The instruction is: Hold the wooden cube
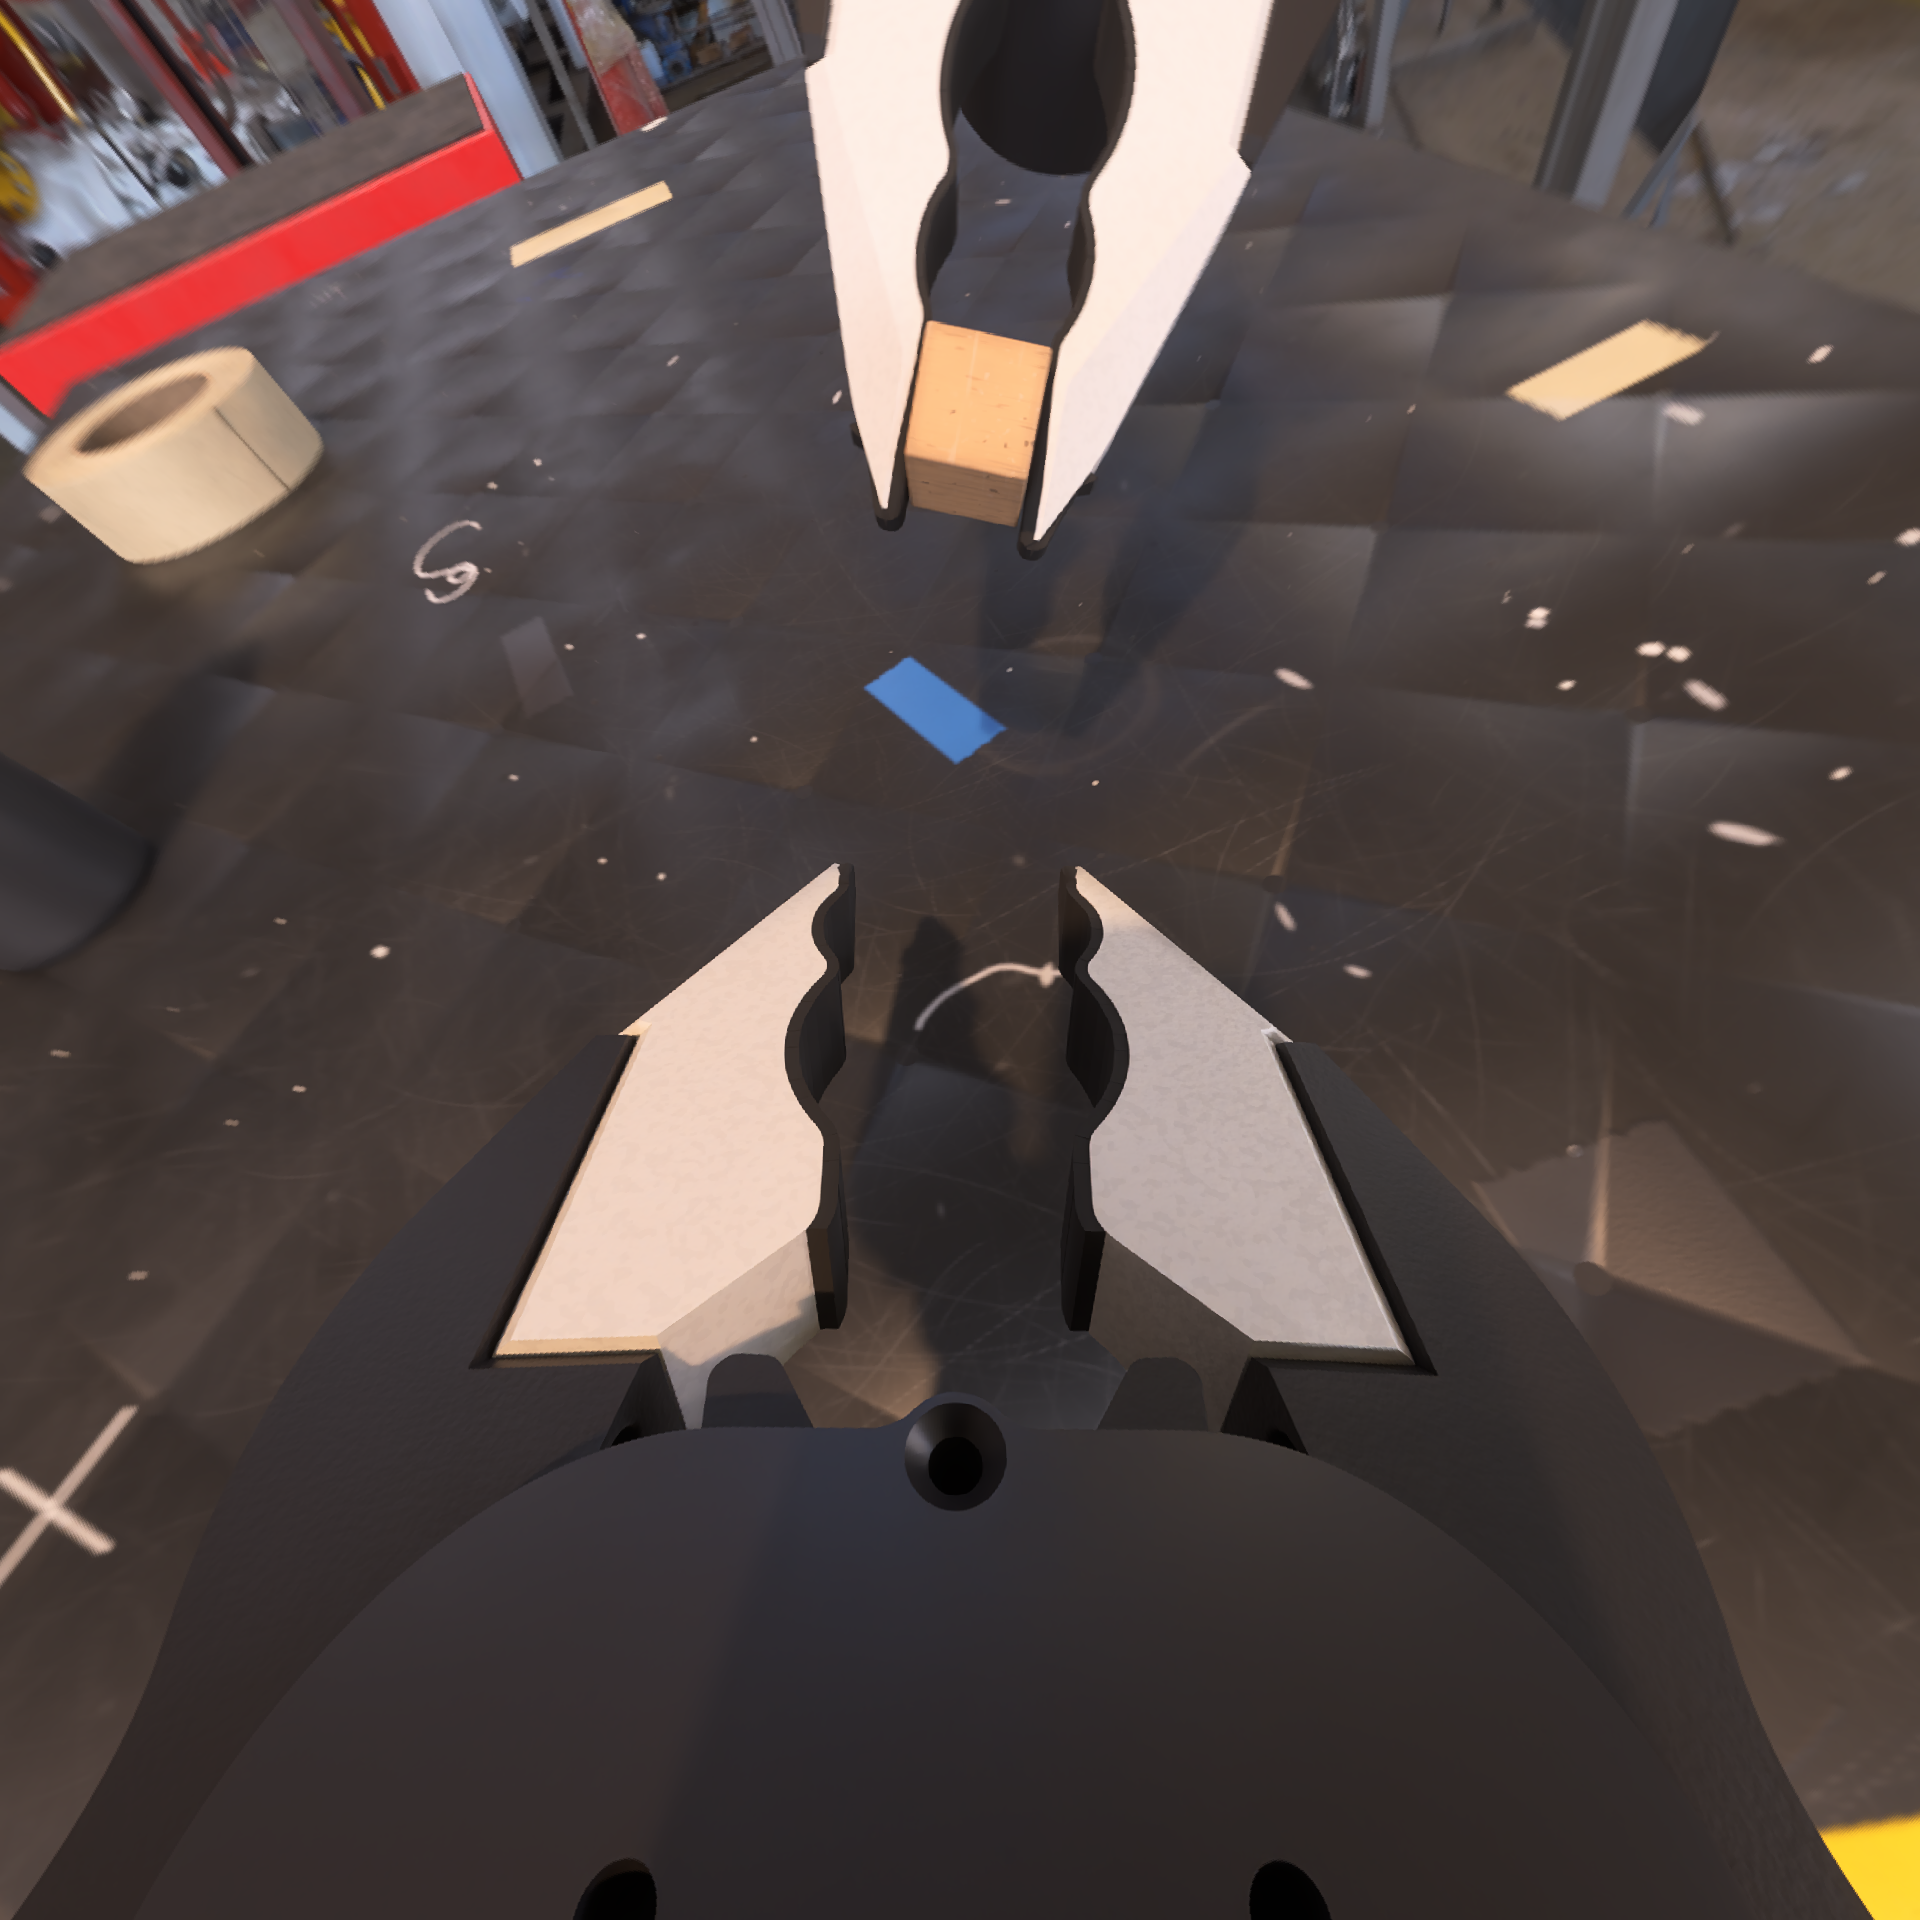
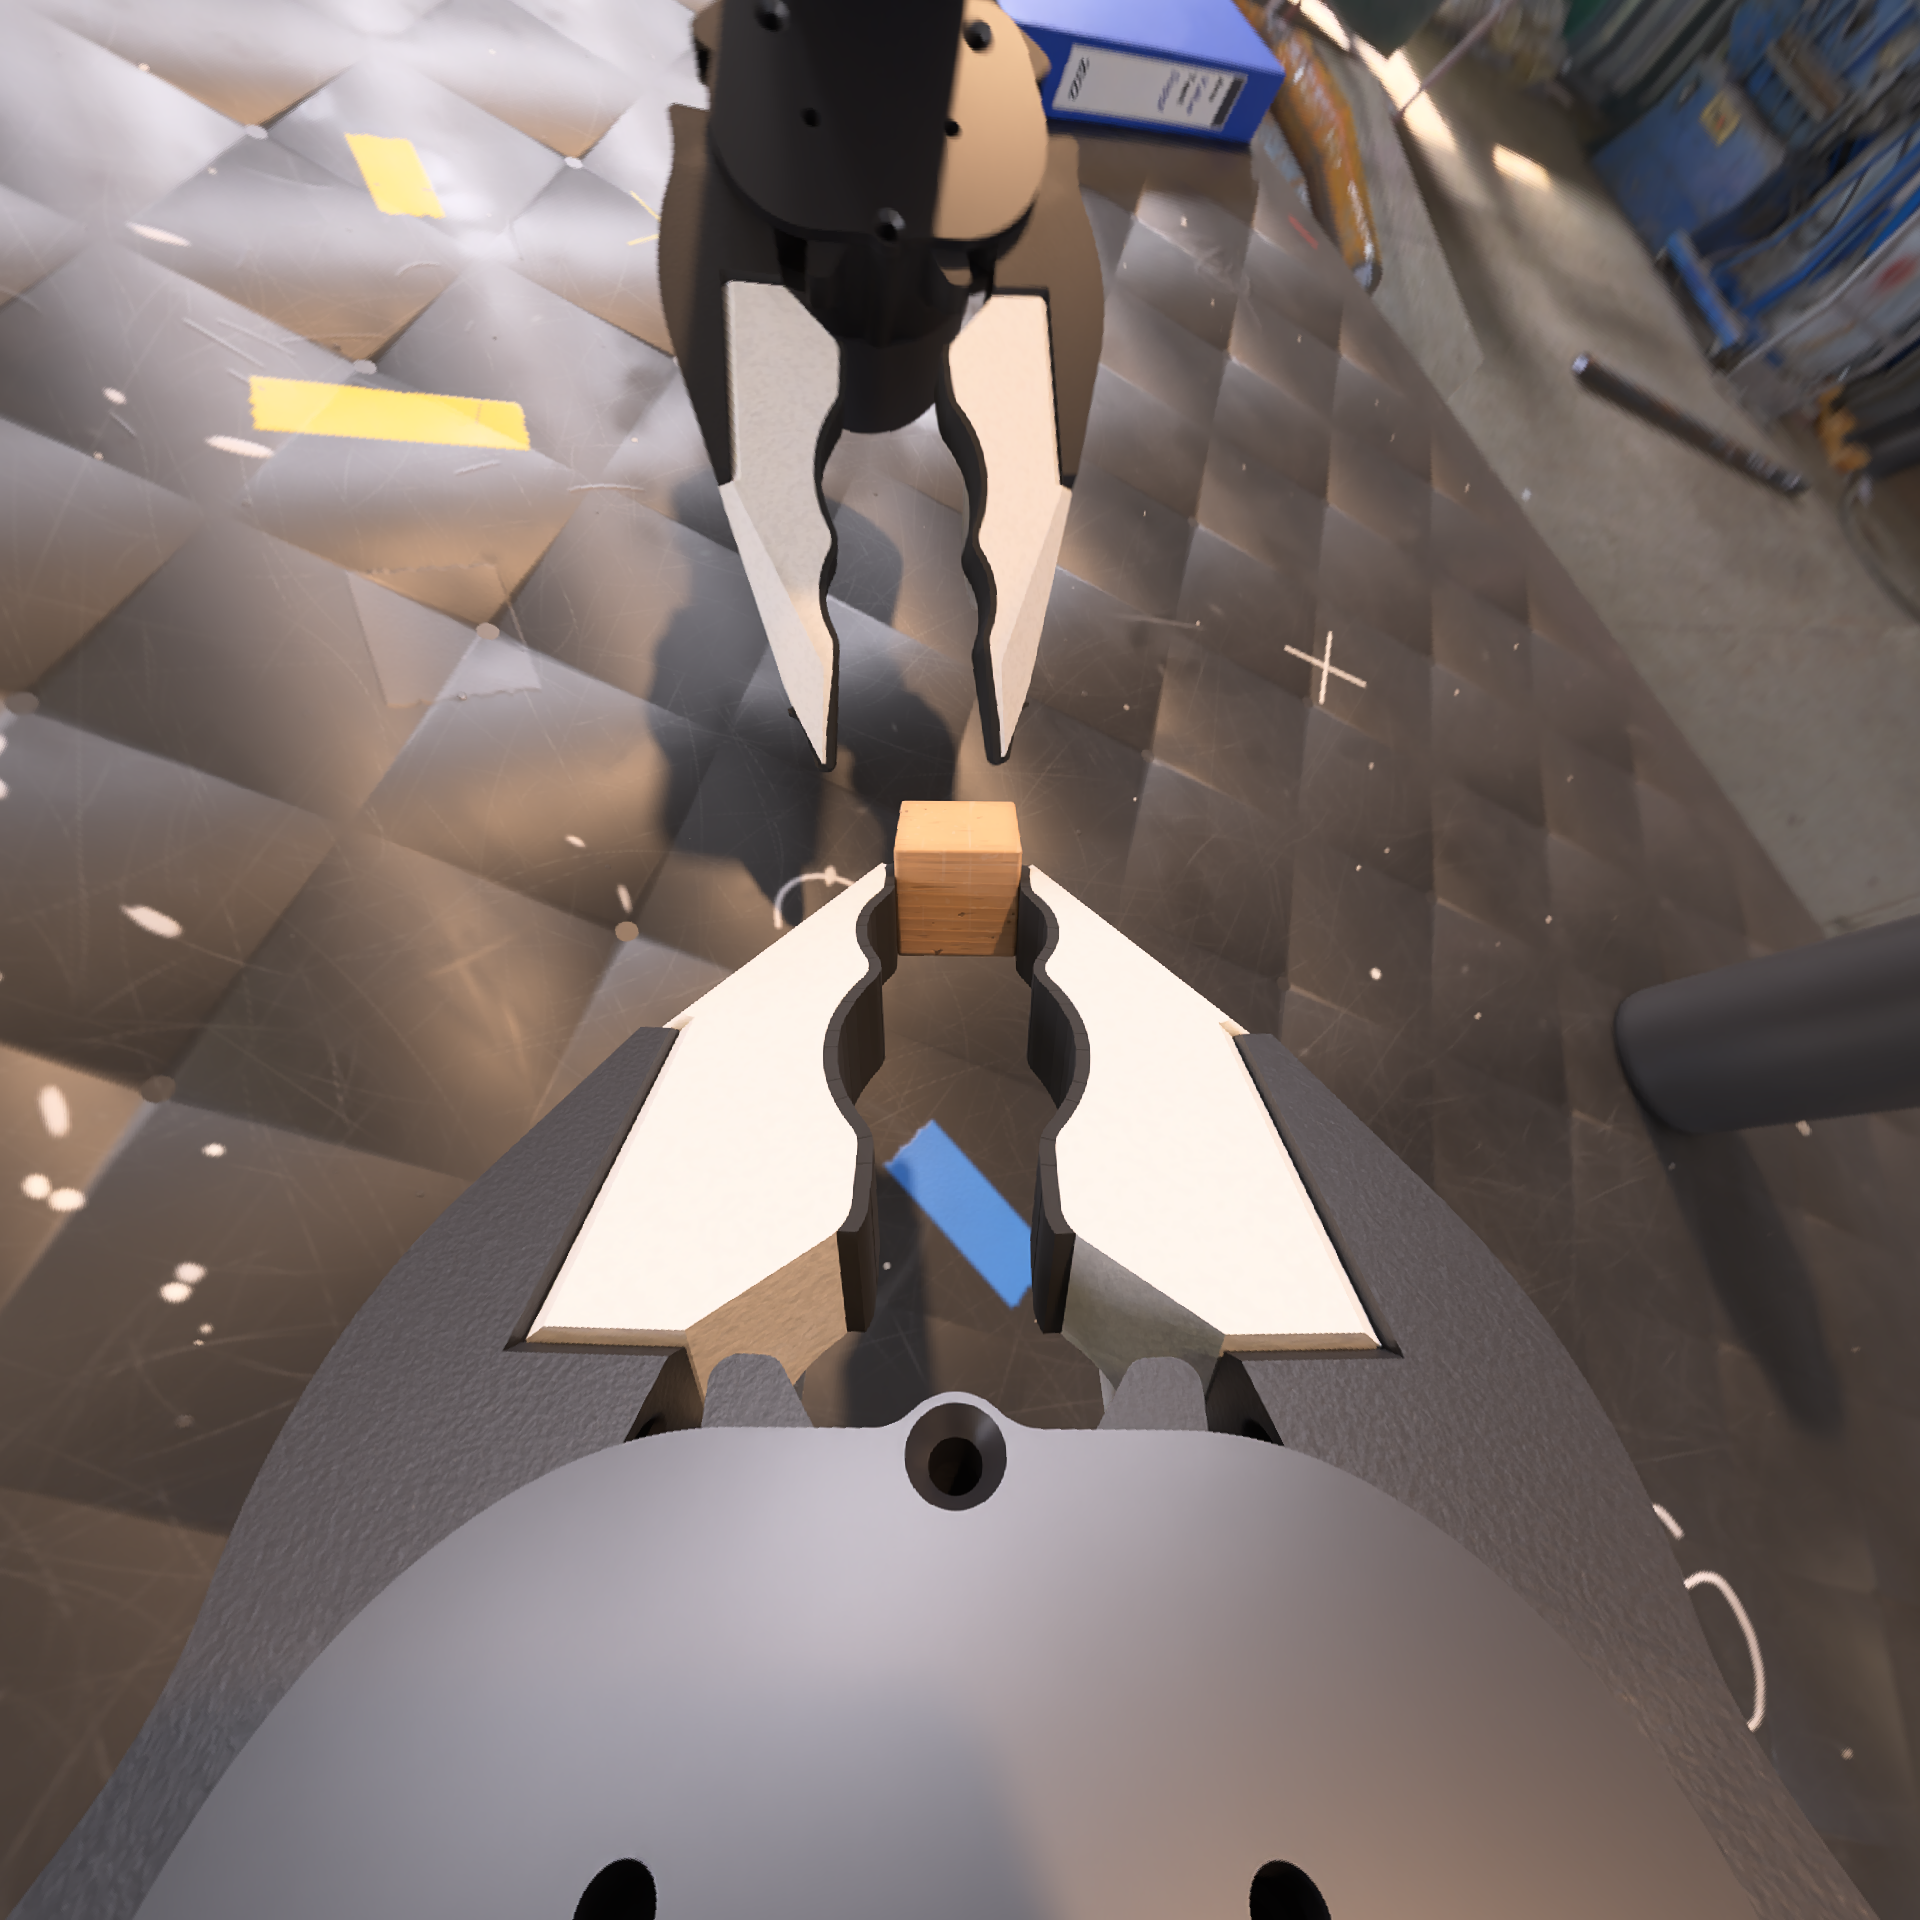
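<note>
The wooden cube (image 2: 956,883) is a small light-brown block gripped between the tips of my right gripper (image 2: 956,878), held above the dark table. In the left wrist view the same cube (image 1: 977,421) shows between the white fingers of the right gripper (image 1: 961,525), which faces me from the far side. My left gripper (image 1: 956,883) is open and empty, its tips well short of the cube. In the right wrist view the left gripper (image 2: 912,756) hangs just beyond the cube, open, with a gap between them.
A roll of pale tape (image 1: 177,452) lies at the left. A blue tape patch (image 1: 935,709) marks the dark scratched table (image 1: 1455,935) under the grippers. A dark cylinder (image 2: 1766,1039) lies at the right, a blue binder (image 2: 1153,73) at the far edge, a red tray (image 1: 260,249) far left.
</note>
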